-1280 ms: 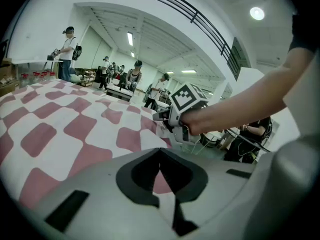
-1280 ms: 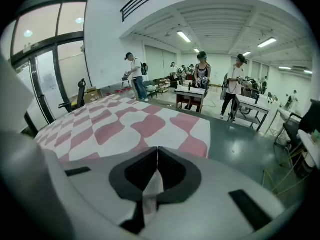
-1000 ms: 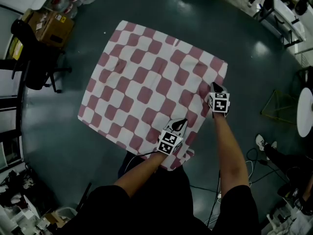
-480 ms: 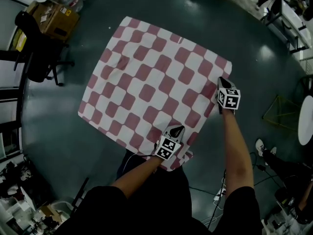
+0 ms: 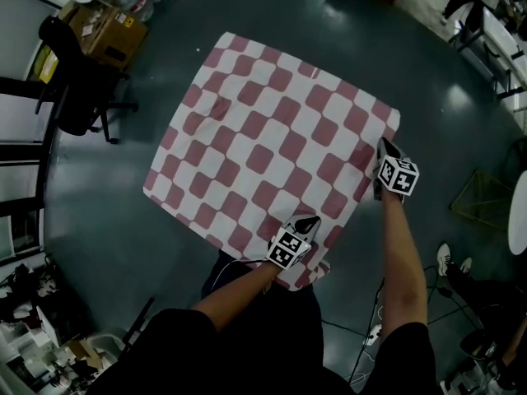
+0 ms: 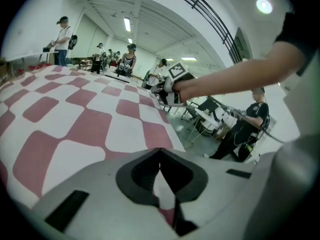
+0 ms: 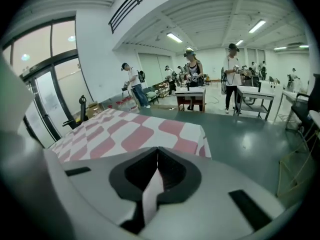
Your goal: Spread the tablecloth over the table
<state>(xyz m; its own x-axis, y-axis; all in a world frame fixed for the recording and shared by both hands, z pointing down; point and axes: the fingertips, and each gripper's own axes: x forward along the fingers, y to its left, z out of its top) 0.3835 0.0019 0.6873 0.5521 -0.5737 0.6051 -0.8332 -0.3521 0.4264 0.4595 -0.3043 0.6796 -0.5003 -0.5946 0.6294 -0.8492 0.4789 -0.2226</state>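
Both left gripper (image 5: 308, 220) and right gripper (image 5: 384, 145) clamp the cloth (image 5: 263, 146)

Red-and-white checked, the cloth lies spread flat across the centre of the head view, turned like a diamond on the dark floor (image 5: 428, 72). The left gripper sits by its lower corner, jaws closed on a fold of fabric. The right gripper is at the right edge, just below the right corner, jaws likewise pinched on the cloth. A chair (image 5: 70, 81) and a box (image 5: 107, 35) stand at upper left, apart from the cloth.

The tablecloth (image 5: 272, 151), checked in dull red and white, lies spread flat as a full square with only faint creases. Its near right edge is pinched in the closed jaws of the left gripper (image 5: 307, 220) and the right gripper (image 5: 384, 145).
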